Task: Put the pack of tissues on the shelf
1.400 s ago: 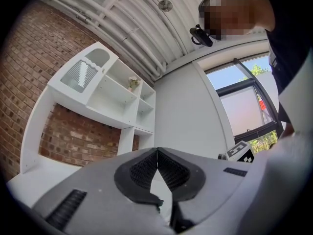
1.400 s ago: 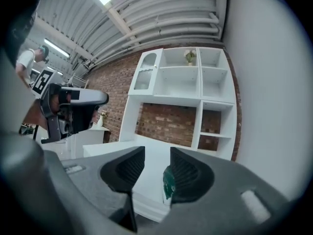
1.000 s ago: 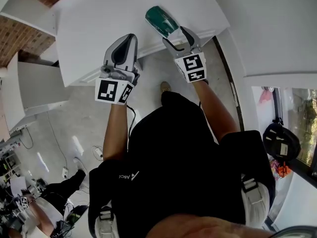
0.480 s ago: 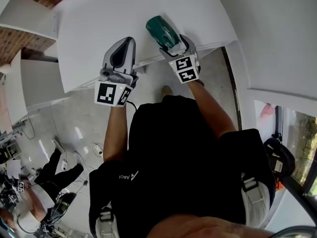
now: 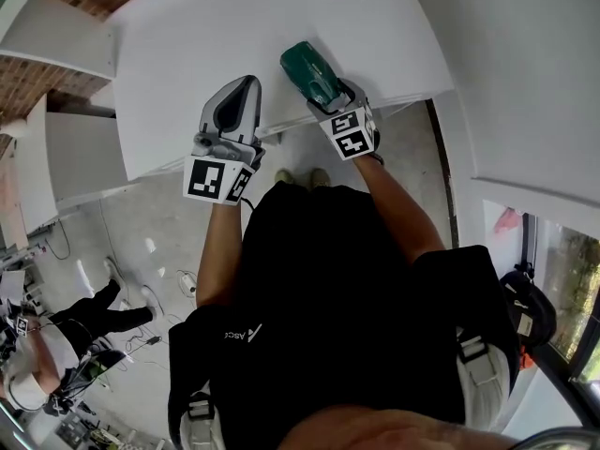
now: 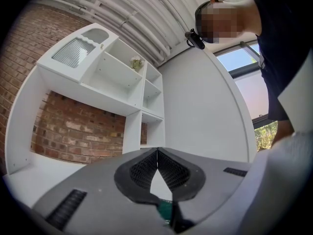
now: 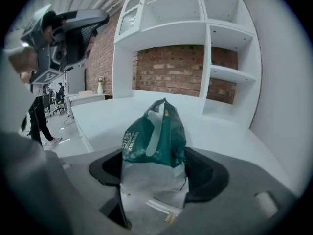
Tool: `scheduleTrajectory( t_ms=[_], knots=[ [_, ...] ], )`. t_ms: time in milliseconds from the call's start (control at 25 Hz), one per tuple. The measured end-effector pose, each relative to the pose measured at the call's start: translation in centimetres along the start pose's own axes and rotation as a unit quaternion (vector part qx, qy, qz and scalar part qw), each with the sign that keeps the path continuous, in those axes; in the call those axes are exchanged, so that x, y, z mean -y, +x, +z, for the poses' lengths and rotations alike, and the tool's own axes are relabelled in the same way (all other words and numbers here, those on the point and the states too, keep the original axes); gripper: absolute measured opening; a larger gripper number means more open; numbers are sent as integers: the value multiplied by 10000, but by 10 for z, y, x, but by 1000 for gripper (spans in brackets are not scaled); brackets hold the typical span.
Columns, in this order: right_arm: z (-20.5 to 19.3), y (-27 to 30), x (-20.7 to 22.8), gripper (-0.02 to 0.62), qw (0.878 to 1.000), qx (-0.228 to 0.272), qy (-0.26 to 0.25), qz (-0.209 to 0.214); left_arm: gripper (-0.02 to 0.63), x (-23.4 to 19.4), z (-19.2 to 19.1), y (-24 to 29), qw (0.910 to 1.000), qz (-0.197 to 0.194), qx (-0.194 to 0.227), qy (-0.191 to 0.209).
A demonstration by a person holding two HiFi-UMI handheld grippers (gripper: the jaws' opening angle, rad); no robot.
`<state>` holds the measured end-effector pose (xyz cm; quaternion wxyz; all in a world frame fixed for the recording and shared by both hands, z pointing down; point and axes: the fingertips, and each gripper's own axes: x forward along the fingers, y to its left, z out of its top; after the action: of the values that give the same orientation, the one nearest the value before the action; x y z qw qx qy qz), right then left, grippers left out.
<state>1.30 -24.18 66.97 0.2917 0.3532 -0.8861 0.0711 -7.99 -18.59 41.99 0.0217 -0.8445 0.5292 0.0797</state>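
The pack of tissues (image 5: 309, 68), green with a white end, lies out over the white countertop (image 5: 187, 54). My right gripper (image 5: 330, 99) is behind it, with the white end (image 7: 151, 180) between its jaws. The jaws are closing, and a dark gap shows beside the left pad (image 7: 105, 168); no firm press is visible. My left gripper (image 5: 240, 90) hovers to the left at the countertop's edge, shut and empty, its pads (image 6: 146, 168) meeting at the tips. White shelf compartments (image 7: 230, 38) rise behind the countertop.
A brick wall (image 7: 171, 67) backs the shelf unit (image 6: 122, 77). A small vase with flowers (image 7: 100, 86) stands far left on a side table. Below the countertop edge is grey floor with cables and another person (image 5: 47, 364) at lower left. A white wall (image 5: 525, 64) is on the right.
The right gripper and the pack have moved slightly further in over the countertop. The left gripper has held its place beside it. The person on the floor has shifted.
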Motion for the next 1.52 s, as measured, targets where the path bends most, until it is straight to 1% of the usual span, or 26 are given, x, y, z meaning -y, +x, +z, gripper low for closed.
scheduleTrajectory(
  t_ms=[120, 200, 360, 520, 720, 920, 1040, 1160, 1320, 1520],
  knots=[
    [6, -1, 0, 273, 10000, 94, -33, 4, -1, -7, 1, 2, 10000, -34, -17, 4],
    [8, -2, 1, 247, 9999, 154, -47, 2, 0, -10, 1, 3, 10000, -65, -28, 2],
    [18, -9, 2, 221, 9994, 345, 32, -21, -1, -17, 0, 2, 10000, -84, -34, -32],
    [51, -25, 6, 218, 9973, 721, 111, -110, -1, -28, 6, 3, 9999, -91, 31, -75],
    [119, -55, 19, 218, 9920, 1246, 17, -216, -1, -38, 26, 13, 9997, -3, 250, -85],
    [184, -98, 17, 218, 9877, 1551, -126, -168, -1, -36, 56, 10, 9991, 72, 404, -144],
    [232, -119, 19, 218, 9825, 1830, -324, -120, 0, -38, 76, 11, 9986, 88, 513, -124],
    [283, -139, 23, 218, 9768, 2093, -447, -37, 0, -40, 91, 14, 9984, 65, 555, -57],
    [347, -160, 30, 218, 9699, 2393, -450, 82, 0, -44, 107, 16, 9984, -12, 561, 50],
    [425, -179, 43, 218, 9617, 2700, -458, 122, 0, -45, 127, 15, 9977, -135, 652, 119]
  ],
)
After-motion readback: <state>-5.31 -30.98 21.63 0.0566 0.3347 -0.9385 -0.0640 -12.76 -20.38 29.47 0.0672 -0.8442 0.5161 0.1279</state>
